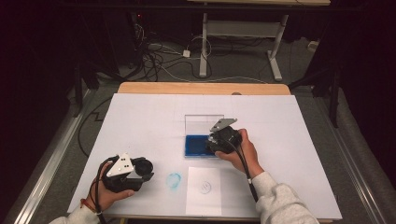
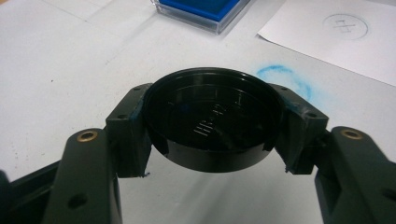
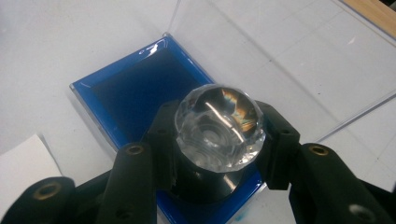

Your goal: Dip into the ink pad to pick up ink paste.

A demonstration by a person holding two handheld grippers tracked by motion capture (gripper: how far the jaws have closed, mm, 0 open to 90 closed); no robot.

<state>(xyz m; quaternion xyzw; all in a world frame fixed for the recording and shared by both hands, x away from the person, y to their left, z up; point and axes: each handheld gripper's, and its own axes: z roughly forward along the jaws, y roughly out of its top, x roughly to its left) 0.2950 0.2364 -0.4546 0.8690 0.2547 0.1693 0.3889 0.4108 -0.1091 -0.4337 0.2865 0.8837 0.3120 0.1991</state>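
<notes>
Paper sheet point(image 1: 203, 190), blue smudge point(image 1: 173, 180)

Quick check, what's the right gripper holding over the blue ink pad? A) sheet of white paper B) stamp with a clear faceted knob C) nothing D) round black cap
B: in the right gripper view the right gripper is shut on a stamp with a clear faceted knob above the blue ink pad in its clear case; the round black cap sits in the left gripper.
</notes>
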